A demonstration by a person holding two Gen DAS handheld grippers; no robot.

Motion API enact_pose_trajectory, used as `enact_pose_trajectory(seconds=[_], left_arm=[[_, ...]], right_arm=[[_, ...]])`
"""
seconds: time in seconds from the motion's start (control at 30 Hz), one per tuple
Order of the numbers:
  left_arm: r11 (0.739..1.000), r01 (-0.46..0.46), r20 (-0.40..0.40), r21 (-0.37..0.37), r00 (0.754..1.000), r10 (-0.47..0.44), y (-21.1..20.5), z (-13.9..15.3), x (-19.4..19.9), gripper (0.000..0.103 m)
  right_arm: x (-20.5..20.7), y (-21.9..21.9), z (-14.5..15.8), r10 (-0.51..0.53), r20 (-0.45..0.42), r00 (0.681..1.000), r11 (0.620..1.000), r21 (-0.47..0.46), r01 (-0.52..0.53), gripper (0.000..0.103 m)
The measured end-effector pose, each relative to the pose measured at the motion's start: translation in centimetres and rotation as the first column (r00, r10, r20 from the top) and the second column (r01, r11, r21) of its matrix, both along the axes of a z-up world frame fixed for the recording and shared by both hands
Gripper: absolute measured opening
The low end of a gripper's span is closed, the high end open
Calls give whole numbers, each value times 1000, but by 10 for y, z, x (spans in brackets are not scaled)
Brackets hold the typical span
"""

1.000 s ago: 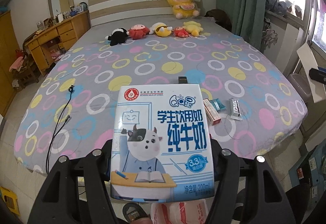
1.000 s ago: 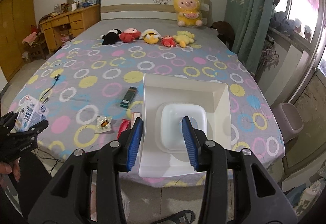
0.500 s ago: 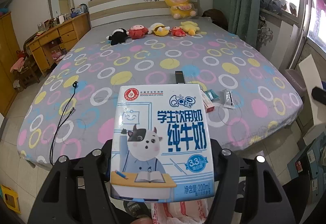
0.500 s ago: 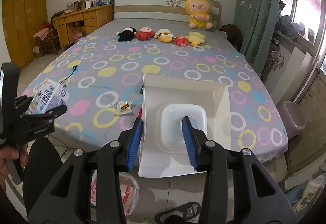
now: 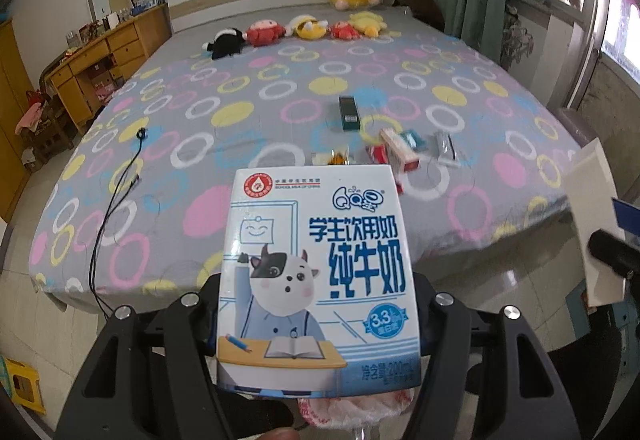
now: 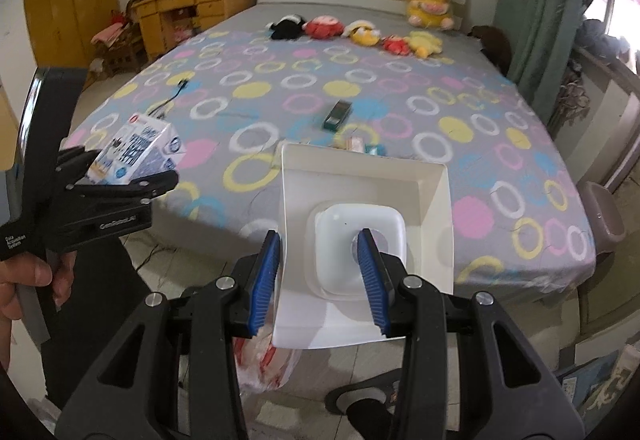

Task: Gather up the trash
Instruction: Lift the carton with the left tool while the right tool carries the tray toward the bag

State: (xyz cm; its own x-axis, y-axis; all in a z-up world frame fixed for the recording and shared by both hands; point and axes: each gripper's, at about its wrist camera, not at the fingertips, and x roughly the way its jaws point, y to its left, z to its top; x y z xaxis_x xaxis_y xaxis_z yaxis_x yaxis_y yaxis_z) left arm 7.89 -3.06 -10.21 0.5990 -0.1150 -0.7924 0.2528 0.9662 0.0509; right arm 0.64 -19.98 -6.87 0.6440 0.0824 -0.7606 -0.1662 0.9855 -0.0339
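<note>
Left wrist view: left gripper (image 5: 318, 324) stood part-open with its black jaws clamped on both side edges of a blue-and-white 200 mL milk carton (image 5: 318, 276) printed with a cartoon cow. The carton was upright between the jaws, held off the foot of the bed. A red-and-white plastic bag (image 5: 356, 406) showed on the floor directly below it. On the grey bed sheet with coloured rings (image 5: 240, 120) lay more trash: a dark green box (image 5: 349, 113), a red-and-white box (image 5: 400, 155), a silver wrapper (image 5: 445, 145) and a small orange-marked wrapper (image 5: 338, 158). A black cable (image 5: 116, 192) trailed over the left side of the bed.

Right wrist view: right gripper (image 6: 318, 268) had its blue-padded jaws narrowly set, gripping a white square-bottomed paper tray (image 6: 364, 192); 1 pad sat outside the tray's left wall, the other inside on the base. The tray was held in the air before the bed's foot edge. The left gripper (image 6: 132, 176) appeared at left with the milk carton (image 6: 136, 154), a hand (image 6: 28, 280) on its handle. The plastic bag (image 6: 264, 364) lay below. 5 plush toys (image 6: 360, 34) lined the far end, with 1 large yellow plush (image 6: 428, 2) at the headboard.
</note>
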Motion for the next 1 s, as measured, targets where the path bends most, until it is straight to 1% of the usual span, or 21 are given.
enact_pose_trajectory(seconds=[0.1, 0.2, 0.23, 0.3, 0.33, 0.53, 0.63, 0.67, 0.7, 0.73, 0.8, 0.87, 0.97, 1.0], left_arm=[[1000, 12, -28, 22, 1000, -12, 4, -19, -10, 63], [1000, 21, -78, 20, 997, -20, 11, -44, -16, 63], [999, 27, -101, 24, 995, -25, 14, -57, -19, 63], [999, 35, -128, 12, 991, -33, 17, -72, -23, 63], [999, 42, -151, 15, 988, -39, 18, -85, -26, 63], [995, 86, -223, 40, 972, -75, 17, -137, -35, 63], [996, 82, -261, 20, 963, -74, 18, -165, -33, 63], [996, 83, -267, 24, 961, -74, 18, -171, -31, 63], [996, 83, -282, 31, 957, -71, 17, -179, -29, 63], [997, 73, -314, 29, 948, -60, 18, -192, -26, 63], [997, 74, -337, 13, 939, -66, 18, -202, -23, 63], [996, 88, -359, 23, 931, -74, 14, -215, -23, 63], [993, 112, -402, 37, 912, -88, 9, -238, -20, 63], [992, 118, -423, 39, 902, -91, 8, -249, -19, 63]], right_arm=[[-5, 16, -22, 20, -37, 999, 1000, 6, -20, 39], [-11, 28, -43, 40, -73, 997, 999, 19, -38, 39], [-13, 34, -53, 51, -87, 995, 999, 17, -49, 39], [-16, 41, -70, 69, -117, 991, 997, 26, -66, 39], [-18, 46, -81, 78, -136, 988, 997, 29, -75, 39], [-16, 61, -135, 113, -228, 967, 993, 39, -107, 40], [-13, 69, -162, 139, -264, 954, 990, 31, -136, 40], [-11, 70, -171, 148, -276, 950, 989, 24, -147, 40], [-8, 72, -179, 159, -285, 945, 987, 15, -162, 40], [-6, 72, -186, 168, -291, 942, 985, 11, -172, 40], [0, 74, -203, 192, -322, 927, 980, 10, -200, 40], [3, 73, -217, 207, -346, 915, 977, 20, -213, 40], [5, 77, -240, 230, -382, 895, 970, 18, -241, 40], [4, 79, -246, 234, -390, 891, 969, 16, -248, 40]])
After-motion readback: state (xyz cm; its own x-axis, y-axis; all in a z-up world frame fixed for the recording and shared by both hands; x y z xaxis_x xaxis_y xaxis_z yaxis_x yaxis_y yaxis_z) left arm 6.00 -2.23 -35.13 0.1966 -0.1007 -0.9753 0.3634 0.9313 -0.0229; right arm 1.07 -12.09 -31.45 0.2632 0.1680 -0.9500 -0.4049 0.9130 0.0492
